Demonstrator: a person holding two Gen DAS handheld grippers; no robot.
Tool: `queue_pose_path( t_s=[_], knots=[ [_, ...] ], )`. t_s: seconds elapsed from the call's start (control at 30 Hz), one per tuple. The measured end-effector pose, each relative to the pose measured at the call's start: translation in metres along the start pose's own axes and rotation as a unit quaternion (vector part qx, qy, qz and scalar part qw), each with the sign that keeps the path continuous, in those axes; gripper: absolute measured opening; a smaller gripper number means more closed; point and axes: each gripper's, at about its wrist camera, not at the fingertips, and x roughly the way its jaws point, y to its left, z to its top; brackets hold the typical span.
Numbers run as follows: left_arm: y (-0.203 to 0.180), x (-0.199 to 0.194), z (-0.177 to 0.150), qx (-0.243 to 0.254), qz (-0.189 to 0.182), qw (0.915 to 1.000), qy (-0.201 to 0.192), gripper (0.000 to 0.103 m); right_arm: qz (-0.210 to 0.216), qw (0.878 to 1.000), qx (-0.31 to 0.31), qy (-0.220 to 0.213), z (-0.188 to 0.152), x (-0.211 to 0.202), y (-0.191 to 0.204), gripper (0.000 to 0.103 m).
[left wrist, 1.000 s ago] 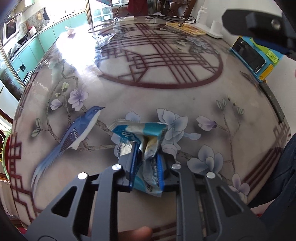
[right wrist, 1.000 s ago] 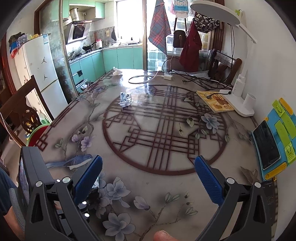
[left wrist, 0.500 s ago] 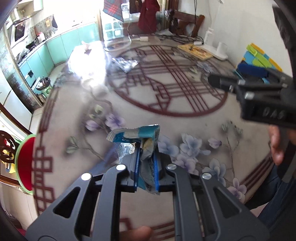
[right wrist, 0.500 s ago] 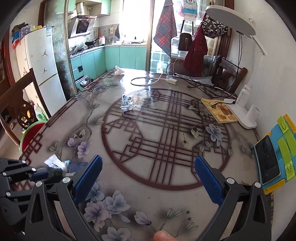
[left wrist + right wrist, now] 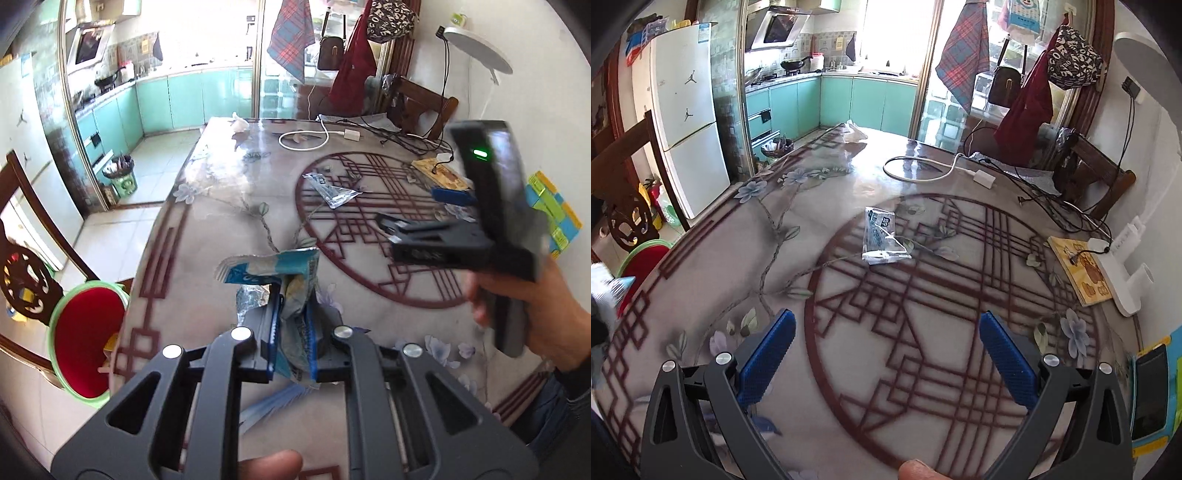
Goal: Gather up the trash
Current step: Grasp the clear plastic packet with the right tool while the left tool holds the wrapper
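Blue wrapper [image 5: 286, 280] pinched in our left gripper [image 5: 291, 343] fingers, clear of the surface [image 5: 229, 206], to carry off | right gripper [image 5: 886, 354] fingers spread, aimed beyond at clear wrapper [image 5: 881, 236], to take it

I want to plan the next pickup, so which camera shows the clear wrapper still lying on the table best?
The right wrist view: the clear wrapper lies flat near the middle of the picture, sharp and unobstructed, ahead of the open right gripper. The left wrist view shows it too, but smaller and farther off, beyond the blue wrapper held in the left gripper.
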Motion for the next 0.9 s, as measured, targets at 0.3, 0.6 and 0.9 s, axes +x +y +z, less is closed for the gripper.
queue_pose_path(
  t_s=[0.3, 0.6, 0.9],
  knots=[
    [0.013, -0.001, 0.005, -0.013, -0.007, 0.9998, -0.012, 0.012, -0.030, 0.999, -0.009, 0.040, 0.041, 0.087, 0.007, 0.097],
    [0.011, -0.003, 0.013, -0.011, -0.019, 0.9995, -0.024, 0.013, -0.034, 0.996, 0.020, 0.074, 0.059, 0.135, -0.001, 0.096],
    [0.011, -0.006, 0.014, -0.016, -0.020, 0.9992, -0.029, 0.013, -0.029, 0.994, 0.042, 0.096, 0.058, 0.151, -0.004, 0.080]
  ],
)
